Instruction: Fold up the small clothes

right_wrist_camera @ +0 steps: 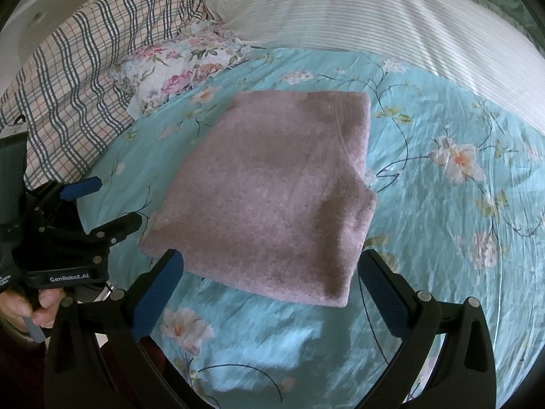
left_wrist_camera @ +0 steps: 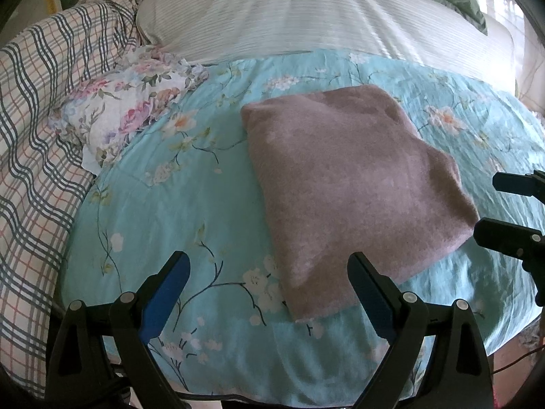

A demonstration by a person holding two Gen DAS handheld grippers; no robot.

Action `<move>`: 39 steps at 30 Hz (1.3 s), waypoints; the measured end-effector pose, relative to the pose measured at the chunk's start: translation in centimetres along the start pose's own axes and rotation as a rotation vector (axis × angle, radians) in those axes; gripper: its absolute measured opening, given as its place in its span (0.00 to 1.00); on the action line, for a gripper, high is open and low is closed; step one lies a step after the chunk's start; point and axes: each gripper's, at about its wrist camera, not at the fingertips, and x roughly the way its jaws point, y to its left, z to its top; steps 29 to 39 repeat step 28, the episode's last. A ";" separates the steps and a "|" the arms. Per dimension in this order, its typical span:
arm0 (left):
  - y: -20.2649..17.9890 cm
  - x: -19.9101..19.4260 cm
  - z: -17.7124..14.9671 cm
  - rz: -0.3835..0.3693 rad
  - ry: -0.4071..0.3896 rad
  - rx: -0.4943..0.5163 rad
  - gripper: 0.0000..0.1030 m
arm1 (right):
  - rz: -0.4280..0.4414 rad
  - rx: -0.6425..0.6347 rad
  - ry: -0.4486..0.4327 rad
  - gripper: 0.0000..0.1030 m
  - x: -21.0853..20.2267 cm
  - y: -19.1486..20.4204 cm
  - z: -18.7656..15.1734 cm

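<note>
A mauve knitted garment [left_wrist_camera: 347, 191] lies folded into a thick rectangle on the turquoise floral bedspread [left_wrist_camera: 177, 204]; it also shows in the right wrist view [right_wrist_camera: 272, 197]. My left gripper [left_wrist_camera: 269, 262] is open and empty, just short of the garment's near left corner. My right gripper [right_wrist_camera: 272, 262] is open and empty, with the garment's near edge between its fingertips. The right gripper shows at the right edge of the left wrist view [left_wrist_camera: 490, 204], beside the garment's right corner. The left gripper shows at the left of the right wrist view [right_wrist_camera: 109, 204], open.
A crumpled floral cloth [left_wrist_camera: 129, 105] lies at the back left of the bedspread. A plaid blanket [left_wrist_camera: 41, 143] is heaped along the left. A white striped pillow [left_wrist_camera: 289, 13] lies behind. A hand [right_wrist_camera: 37, 306] holds the left gripper's handle.
</note>
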 end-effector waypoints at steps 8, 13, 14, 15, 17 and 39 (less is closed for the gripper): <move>0.3 0.0 1.2 0.008 -0.028 0.002 0.91 | -0.008 -0.005 -0.005 1.00 0.2 0.0 0.8; 0.2 0.1 1.4 0.009 -0.031 0.005 0.91 | -0.008 -0.002 -0.004 1.00 0.3 -0.3 0.9; 0.2 0.1 1.5 0.010 -0.031 0.007 0.91 | -0.008 -0.002 -0.004 1.00 0.3 -0.4 0.9; 0.2 0.2 1.5 0.010 -0.031 0.008 0.91 | -0.008 -0.001 -0.004 1.00 0.4 -0.4 1.0; 0.1 0.2 1.5 0.012 -0.029 0.008 0.91 | -0.006 -0.002 -0.004 1.00 0.4 -0.5 1.0; 0.5 1.0 2.0 0.011 -0.026 -0.001 0.91 | 0.004 0.035 -0.001 1.00 1.7 -1.7 1.8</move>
